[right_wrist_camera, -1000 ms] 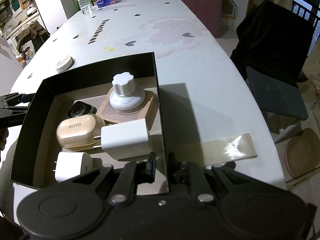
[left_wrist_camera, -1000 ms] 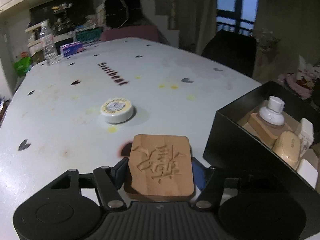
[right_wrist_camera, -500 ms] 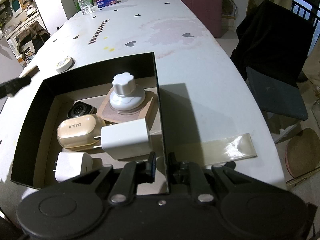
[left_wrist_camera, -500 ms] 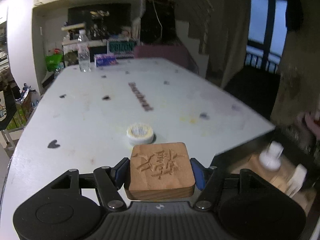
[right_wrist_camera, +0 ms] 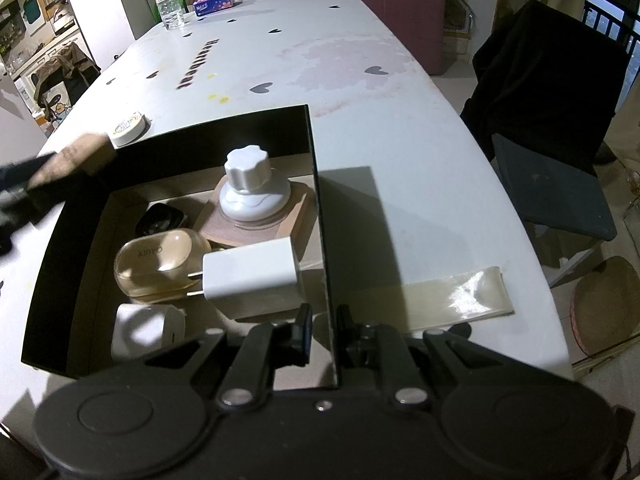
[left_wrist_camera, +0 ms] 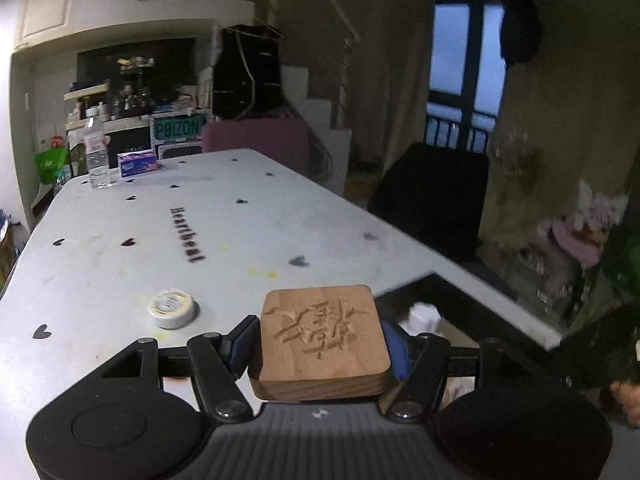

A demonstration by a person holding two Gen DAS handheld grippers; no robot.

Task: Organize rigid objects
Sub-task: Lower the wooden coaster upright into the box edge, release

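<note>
Level above the box (right_wrist_camera: 316, 184): left gripper (left_wrist_camera: 320, 344), fingers around wooden block (left_wrist_camera: 322, 334).

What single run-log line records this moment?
left gripper: holds wooden coaster | right gripper: clamps black box wall | round tin: on table

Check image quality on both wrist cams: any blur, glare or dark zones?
Left wrist: dim room; wooden block in the left gripper is sharp, black box and right side smear with motion blur. Right wrist: brighter, box contents crisp, glare on the clear tape strip; the incoming block at left is blurred. Both show fisheye bending.
</note>
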